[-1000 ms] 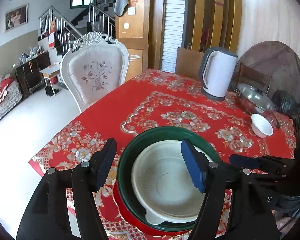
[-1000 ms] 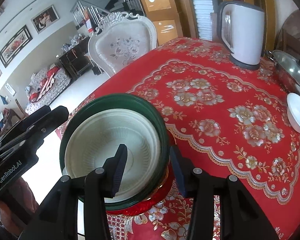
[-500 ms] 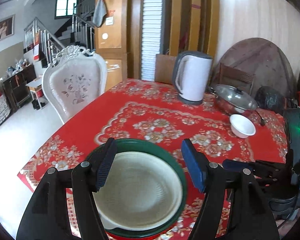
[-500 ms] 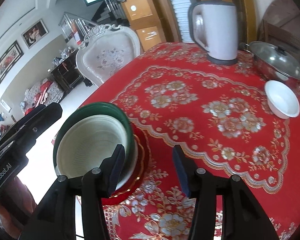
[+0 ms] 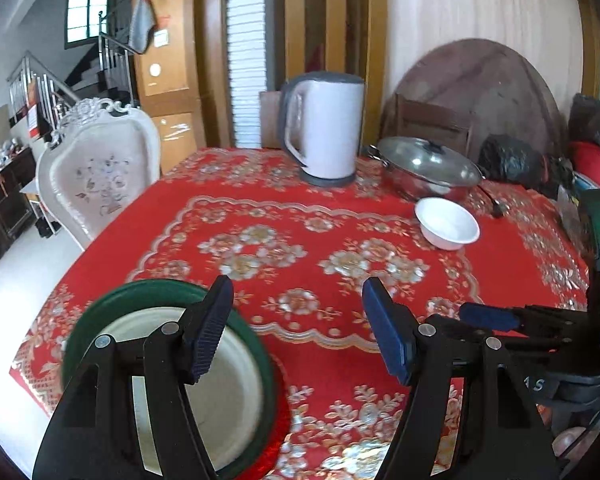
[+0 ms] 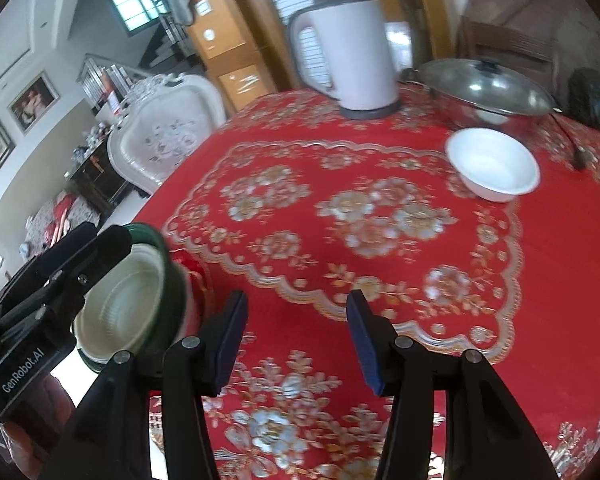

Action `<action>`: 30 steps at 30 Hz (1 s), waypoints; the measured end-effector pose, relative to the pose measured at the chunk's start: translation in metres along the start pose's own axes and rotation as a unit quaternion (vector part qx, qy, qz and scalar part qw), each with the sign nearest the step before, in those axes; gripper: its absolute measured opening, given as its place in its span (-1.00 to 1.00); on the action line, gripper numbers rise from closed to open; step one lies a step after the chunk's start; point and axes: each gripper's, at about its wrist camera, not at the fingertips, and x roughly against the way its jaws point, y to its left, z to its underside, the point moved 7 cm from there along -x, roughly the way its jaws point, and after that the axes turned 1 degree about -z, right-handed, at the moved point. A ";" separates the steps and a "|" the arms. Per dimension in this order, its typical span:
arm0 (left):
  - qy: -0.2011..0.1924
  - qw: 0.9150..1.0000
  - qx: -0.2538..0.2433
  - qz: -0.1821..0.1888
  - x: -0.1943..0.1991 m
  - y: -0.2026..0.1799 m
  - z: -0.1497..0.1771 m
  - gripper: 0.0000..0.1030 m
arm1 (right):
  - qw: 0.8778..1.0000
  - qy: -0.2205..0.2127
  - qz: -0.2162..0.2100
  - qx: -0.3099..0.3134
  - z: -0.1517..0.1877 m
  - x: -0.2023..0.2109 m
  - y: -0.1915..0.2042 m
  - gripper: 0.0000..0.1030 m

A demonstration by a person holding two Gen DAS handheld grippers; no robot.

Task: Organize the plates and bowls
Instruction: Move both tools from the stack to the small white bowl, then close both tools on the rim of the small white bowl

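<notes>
A stack sits at the table's near left corner: a cream bowl [image 5: 228, 396] inside a green plate [image 5: 140, 292] on a red plate [image 5: 282, 412]. It also shows in the right wrist view, the cream bowl [image 6: 120, 304] in the green plate [image 6: 172, 280]. A small white bowl [image 5: 447, 228] stands apart at the far right, also in the right wrist view [image 6: 494, 166]. My left gripper [image 5: 296, 332] is open and empty above the cloth, right of the stack. My right gripper [image 6: 296, 340] is open and empty, beside the stack.
A white electric kettle [image 5: 324, 128] and a lidded steel pot [image 5: 428, 164] stand at the back of the red flowered tablecloth [image 5: 300, 248]. A white carved chair [image 5: 96, 176] stands at the left side. Black bags [image 5: 516, 160] lie at the far right.
Both grippers have pulled back from over the stack and swung to the right. The right gripper's jaws have opened wider. The stack stays where it was.
</notes>
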 end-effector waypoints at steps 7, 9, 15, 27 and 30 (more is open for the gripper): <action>0.058 0.997 -0.001 0.055 -0.044 -0.046 0.001 0.31 | 0.999 0.000 0.024 -0.044 -0.001 0.007 -0.055 0.00; 0.084 0.994 0.002 0.074 -0.061 -0.061 0.001 0.31 | 0.998 -0.002 0.034 -0.061 -0.004 0.009 -0.075 0.00; 0.122 0.988 0.019 0.097 -0.114 -0.103 -0.014 0.31 | 0.991 -0.009 0.066 -0.118 -0.018 0.013 -0.144 0.01; 0.181 0.978 0.052 0.094 -0.225 -0.154 -0.052 0.31 | 0.978 -0.020 0.057 -0.201 -0.068 -0.016 -0.232 0.03; 0.190 0.976 0.052 0.093 -0.247 -0.162 -0.058 0.31 | 0.972 -0.015 0.053 -0.228 -0.075 -0.030 -0.251 0.03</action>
